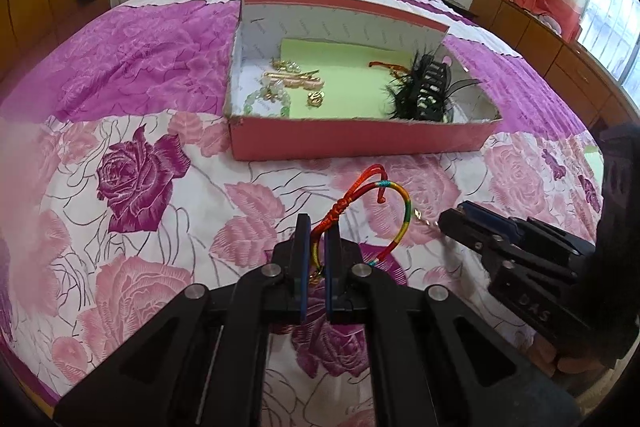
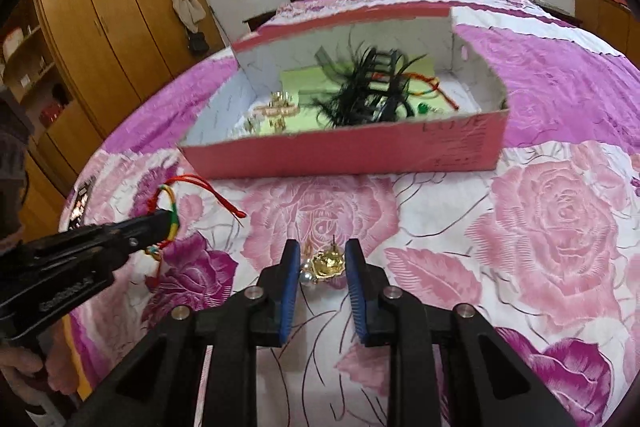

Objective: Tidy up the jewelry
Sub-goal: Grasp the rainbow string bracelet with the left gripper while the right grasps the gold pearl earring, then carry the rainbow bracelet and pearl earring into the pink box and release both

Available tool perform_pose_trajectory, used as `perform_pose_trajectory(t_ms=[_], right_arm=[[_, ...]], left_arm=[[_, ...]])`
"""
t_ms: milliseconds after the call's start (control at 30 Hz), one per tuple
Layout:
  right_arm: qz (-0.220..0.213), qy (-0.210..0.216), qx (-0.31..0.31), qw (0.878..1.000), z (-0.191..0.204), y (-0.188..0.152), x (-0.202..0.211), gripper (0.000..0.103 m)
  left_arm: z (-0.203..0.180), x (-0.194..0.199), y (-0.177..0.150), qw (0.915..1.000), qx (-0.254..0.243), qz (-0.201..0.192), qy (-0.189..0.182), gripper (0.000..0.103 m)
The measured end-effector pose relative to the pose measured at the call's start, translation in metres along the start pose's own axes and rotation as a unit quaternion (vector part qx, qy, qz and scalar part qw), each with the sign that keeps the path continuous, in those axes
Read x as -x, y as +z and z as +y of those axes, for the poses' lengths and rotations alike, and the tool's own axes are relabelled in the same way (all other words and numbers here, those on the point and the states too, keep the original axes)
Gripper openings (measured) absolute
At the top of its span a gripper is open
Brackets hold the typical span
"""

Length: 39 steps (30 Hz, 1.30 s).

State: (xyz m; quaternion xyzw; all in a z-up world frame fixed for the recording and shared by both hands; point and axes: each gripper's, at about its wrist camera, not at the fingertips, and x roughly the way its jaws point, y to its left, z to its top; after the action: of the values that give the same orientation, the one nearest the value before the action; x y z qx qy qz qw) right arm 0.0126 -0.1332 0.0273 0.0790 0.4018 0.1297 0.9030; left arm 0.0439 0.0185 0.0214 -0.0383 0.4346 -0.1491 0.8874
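A: Starting at the left of the right-wrist view, what has the left hand-held gripper (image 2: 170, 223) got?

B: Its jaws are closed on the multicoloured braided cord bracelet (image 1: 394, 205), pinching it near the red knot. The loop and red tails hang free above the floral pink-and-purple bedspread (image 1: 132, 187). That cord is soft and light, so it will flop and swing; holding it by the knot seems the surest place.

A: And lower centre?

B: The right hand-held gripper (image 2: 322, 259) has the gold rose-shaped earring with small pearls (image 2: 326, 265) between its blue pads. The right pad looks to be against the gold part, but I cannot tell if the left one presses it.

A: How would that one handle?

B: Small, hard, smooth metal, probably slippery, and the thin post sticking up could bend. I'd grip across the body of the rose, not the post or the pearls.

A: Where should they go?

B: Likely the shallow pink cardboard box (image 2: 340, 155) in the upper middle, which already holds gold pieces on the left, a pale green paper sheet (image 1: 344, 83) and a black feathered hair clip (image 1: 424, 91) to the right.
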Motion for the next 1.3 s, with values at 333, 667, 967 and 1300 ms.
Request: perform_pose_trajectory(t_ms=[333, 667, 967, 1300], right_arm=[[-0.055, 0.004, -0.001, 0.999, -0.005, 0.01, 0.039, 0.025], [-0.089, -0.005, 0.011, 0.996, -0.009, 0.031, 0.044, 0.025], [-0.131, -0.019, 0.007, 0.991, -0.025, 0.058, 0.039, 0.025], [-0.128, -0.063, 0.003, 0.99, -0.053, 0.087, 0.005, 0.025]], left_arm=[[-0.011, 0.011, 0.013, 0.9995, -0.008, -0.028, -0.013, 0.0], [-0.013, 0.013, 0.036, 0.9981, -0.008, -0.061, -0.009, 0.0], [-0.012, 0.003, 0.065, 0.995, -0.003, -0.1, 0.0, 0.0], [-0.011, -0.028, 0.088, 0.9942, -0.004, -0.106, 0.016, 0.0]])
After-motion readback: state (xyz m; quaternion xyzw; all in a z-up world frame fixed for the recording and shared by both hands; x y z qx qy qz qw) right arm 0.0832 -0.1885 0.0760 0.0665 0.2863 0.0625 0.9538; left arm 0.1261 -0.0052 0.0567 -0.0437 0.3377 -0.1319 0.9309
